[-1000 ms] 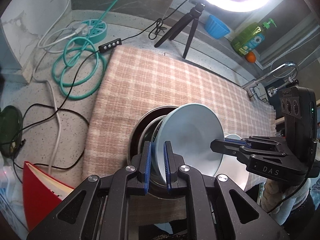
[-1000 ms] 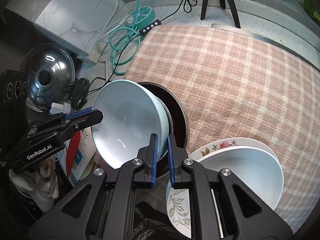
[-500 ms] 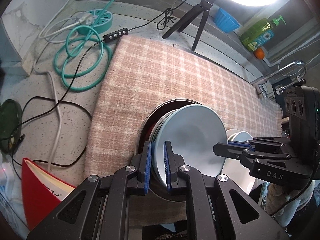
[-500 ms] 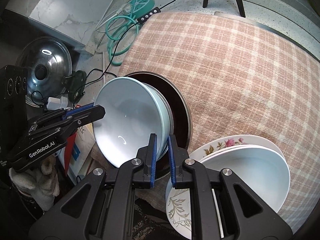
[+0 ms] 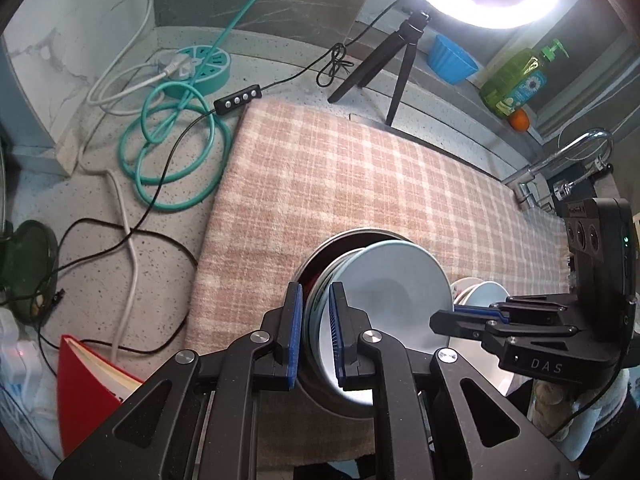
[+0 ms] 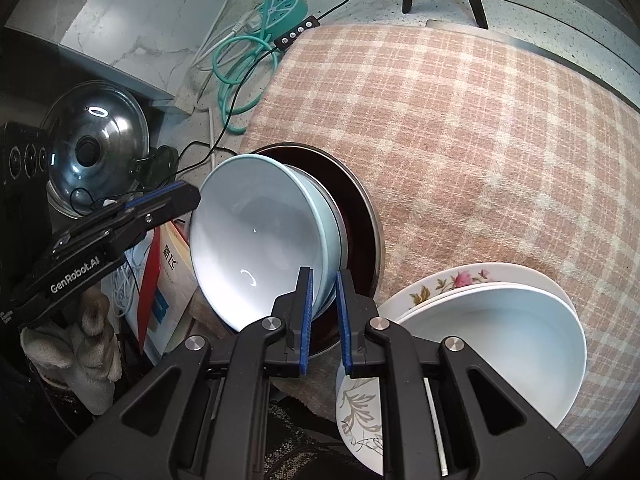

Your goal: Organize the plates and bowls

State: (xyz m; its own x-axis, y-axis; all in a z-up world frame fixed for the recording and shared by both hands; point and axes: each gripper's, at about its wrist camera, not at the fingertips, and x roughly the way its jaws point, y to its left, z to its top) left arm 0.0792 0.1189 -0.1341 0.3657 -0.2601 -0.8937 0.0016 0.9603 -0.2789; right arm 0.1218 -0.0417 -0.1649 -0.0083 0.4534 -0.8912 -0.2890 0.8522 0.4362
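The left claw (image 5: 314, 334) is clenched on the near rim of the pale blue ceramic bowl (image 5: 390, 294), one blue pad inside the wall and one outside, while the right claw (image 6: 323, 318) grips the same bowl's rim at another spot — so the bowl hangs tilted between the two, its lower edge inside the dark round metal pan (image 6: 362, 216) that sits on the pink checked cloth (image 6: 480, 140). A second bowl rim seems to lie just under it in the pan, though how many are nested there cannot be told. To do this step well, both claws should move as one: any twist between them strains a thin ceramic edge. The bowl wants levelling before it goes down, lowered squarely so it nests rather than wedging on the pan wall. Release only once the weight is plainly borne from below — one claw first, then the other. Just beside the pan, the white bowl on the flowered plate (image 6: 468, 280) sits near the right claw's path, so withdrawal should be straight back and up.
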